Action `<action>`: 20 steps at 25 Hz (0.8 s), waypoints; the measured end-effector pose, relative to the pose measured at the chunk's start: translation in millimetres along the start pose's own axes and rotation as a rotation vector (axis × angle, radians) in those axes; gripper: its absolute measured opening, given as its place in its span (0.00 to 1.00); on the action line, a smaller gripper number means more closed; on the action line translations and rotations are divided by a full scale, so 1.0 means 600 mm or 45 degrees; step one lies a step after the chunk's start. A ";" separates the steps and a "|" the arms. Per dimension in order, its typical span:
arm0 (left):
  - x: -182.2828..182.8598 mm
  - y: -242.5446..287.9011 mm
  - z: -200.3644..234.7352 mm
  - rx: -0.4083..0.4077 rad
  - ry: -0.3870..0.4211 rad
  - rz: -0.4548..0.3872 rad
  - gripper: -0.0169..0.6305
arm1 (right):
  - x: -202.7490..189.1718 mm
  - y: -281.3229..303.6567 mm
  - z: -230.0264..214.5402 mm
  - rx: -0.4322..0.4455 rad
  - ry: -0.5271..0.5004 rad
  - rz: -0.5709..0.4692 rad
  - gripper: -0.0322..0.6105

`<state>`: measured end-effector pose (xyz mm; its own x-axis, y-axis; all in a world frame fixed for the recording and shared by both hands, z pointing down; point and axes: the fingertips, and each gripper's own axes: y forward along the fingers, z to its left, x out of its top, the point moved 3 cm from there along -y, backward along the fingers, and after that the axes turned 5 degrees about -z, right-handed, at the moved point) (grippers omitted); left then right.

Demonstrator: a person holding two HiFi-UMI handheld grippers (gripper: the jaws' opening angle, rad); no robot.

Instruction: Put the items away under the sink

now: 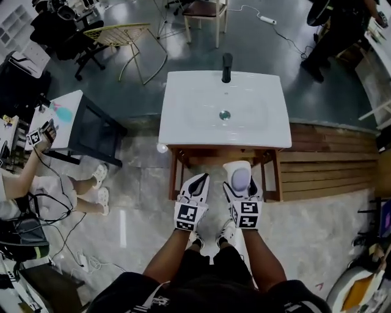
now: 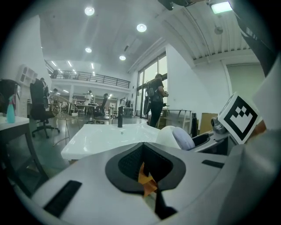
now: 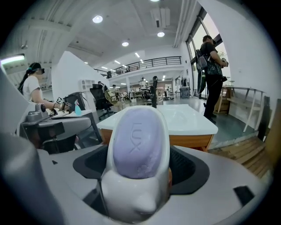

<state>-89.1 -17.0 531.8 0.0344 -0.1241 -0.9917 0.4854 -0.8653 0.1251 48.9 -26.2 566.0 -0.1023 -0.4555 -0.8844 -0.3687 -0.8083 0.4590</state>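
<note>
My right gripper (image 1: 239,183) is shut on a white soap dish (image 3: 137,184) that carries a lilac soap bar (image 3: 136,143). In the head view the soap dish (image 1: 239,172) sits just in front of the white sink (image 1: 183,116), above its wooden frame (image 1: 177,174). My left gripper (image 1: 195,186) is beside it on the left, shut with nothing between its jaws. In the left gripper view the soap dish (image 2: 169,135) shows to the right and the sink (image 2: 101,136) lies ahead with its black tap (image 2: 120,116).
A black tap (image 1: 226,66) stands at the sink's far edge. A seated person (image 1: 36,183) and a small white table (image 1: 61,116) are at the left. Wooden boards (image 1: 330,165) lie to the right. A chair (image 1: 204,15) stands beyond the sink.
</note>
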 end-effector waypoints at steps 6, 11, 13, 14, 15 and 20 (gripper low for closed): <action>-0.124 0.029 0.021 0.043 -0.017 0.024 0.04 | -0.094 0.077 -0.013 -0.027 0.003 0.040 0.76; -0.261 0.070 0.047 0.072 -0.031 0.018 0.04 | -0.187 0.169 -0.032 -0.035 -0.014 0.011 0.76; -0.316 0.090 0.056 0.077 -0.026 0.004 0.04 | -0.227 0.208 -0.042 -0.038 -0.012 -0.003 0.76; -0.343 0.101 0.059 0.073 -0.018 -0.002 0.04 | -0.248 0.227 -0.045 -0.040 -0.015 -0.009 0.76; -0.371 0.110 0.062 0.070 -0.010 -0.008 0.04 | -0.269 0.246 -0.047 -0.041 -0.025 -0.015 0.76; -0.509 0.147 0.071 0.079 -0.005 -0.040 0.04 | -0.376 0.328 -0.056 -0.043 -0.057 -0.055 0.76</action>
<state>-93.7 -76.1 847.0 0.0167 -0.0980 -0.9950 0.4311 -0.8972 0.0956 30.6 -94.8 858.7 -0.1280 -0.4032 -0.9061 -0.3425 -0.8395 0.4219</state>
